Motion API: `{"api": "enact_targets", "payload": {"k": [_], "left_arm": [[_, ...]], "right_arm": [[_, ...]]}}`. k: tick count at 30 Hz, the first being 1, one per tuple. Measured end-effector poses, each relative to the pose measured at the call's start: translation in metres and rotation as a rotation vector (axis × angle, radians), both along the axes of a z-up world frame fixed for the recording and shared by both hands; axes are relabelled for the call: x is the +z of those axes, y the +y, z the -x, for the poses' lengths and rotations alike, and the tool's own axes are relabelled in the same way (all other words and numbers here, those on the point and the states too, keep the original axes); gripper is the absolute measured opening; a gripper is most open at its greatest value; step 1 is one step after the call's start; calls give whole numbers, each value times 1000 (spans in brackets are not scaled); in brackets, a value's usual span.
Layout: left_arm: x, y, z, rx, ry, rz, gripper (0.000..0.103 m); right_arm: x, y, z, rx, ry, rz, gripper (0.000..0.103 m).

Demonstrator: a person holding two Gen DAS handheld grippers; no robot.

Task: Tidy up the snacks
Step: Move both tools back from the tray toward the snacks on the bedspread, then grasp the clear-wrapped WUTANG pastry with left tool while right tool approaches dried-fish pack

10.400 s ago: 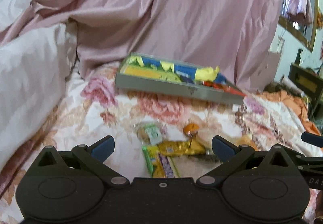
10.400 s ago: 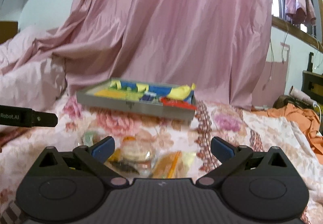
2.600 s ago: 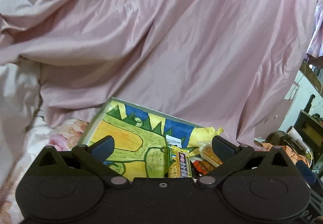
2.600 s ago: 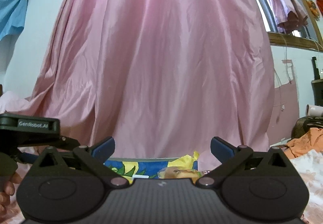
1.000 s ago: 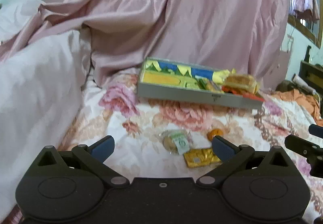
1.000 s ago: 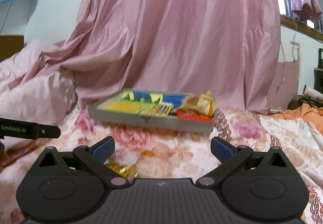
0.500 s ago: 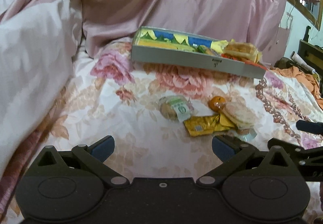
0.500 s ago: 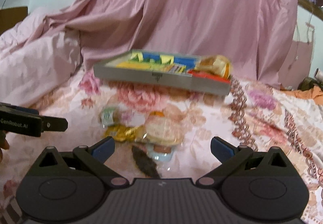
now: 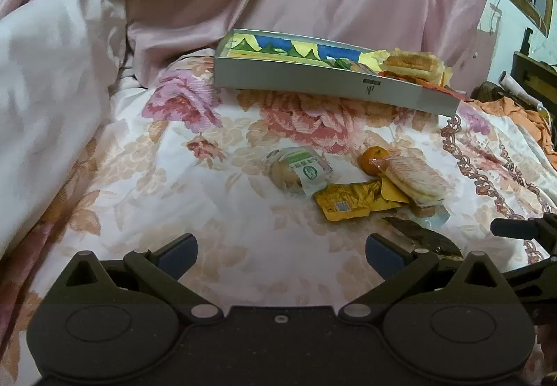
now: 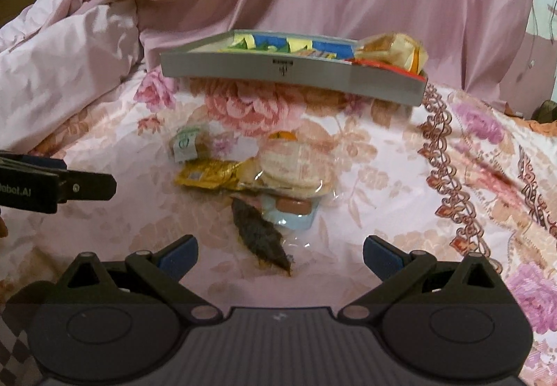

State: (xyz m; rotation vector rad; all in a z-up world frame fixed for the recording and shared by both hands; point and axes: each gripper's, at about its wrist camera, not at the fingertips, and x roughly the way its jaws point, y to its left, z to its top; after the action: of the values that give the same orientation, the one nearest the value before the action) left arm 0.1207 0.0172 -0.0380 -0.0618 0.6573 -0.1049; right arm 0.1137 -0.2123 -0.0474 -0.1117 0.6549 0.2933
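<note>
The grey box already holds a few snacks at its right end. In front of the box, on the quilt, a loose pile waits: crackers, gold packet, bun, orange, dark strip. Left gripper and right gripper hover spread and empty.

free: bedspread left of snack pile | blocked: tray behind

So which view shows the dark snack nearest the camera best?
The right wrist view: the dark snack lies whole and central between the open tool's fingers. In the left wrist view the dark snack sits low right, partly hidden behind the left tool's finger.
</note>
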Motion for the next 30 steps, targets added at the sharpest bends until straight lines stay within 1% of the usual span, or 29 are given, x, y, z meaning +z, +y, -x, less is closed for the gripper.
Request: {"api": "enact_targets", "payload": {"k": [7,17,21,24,26,28,29,30], "left_arm": [[-4,-4,-26,-5,-8,18,102],[-1,-11,-76,56,12,110,102],[-2,-17,-100,78,34,104,102],[-5,-21,-116,78,68,84,102],[-7,-22,-123,76,81,84,99],[-9,-22,-127,76,87,89,89],[-9,-22,-127,81,85,90,86],[-10,-21,-127,83,86,92,80]], "right_arm": [[-11,4,-7,0,4,29,103],[-14,10,-15,18,-48,12,103],[-17,9,-20,13,-44,2,101],[-19,7,-25,3,-25,-16,96],[-21,5,-28,1,-12,-30,92],[-22,4,-30,0,-3,-38,90],[-22,4,-30,4,-1,-41,88],[-23,4,-30,10,1,-42,87]]}}
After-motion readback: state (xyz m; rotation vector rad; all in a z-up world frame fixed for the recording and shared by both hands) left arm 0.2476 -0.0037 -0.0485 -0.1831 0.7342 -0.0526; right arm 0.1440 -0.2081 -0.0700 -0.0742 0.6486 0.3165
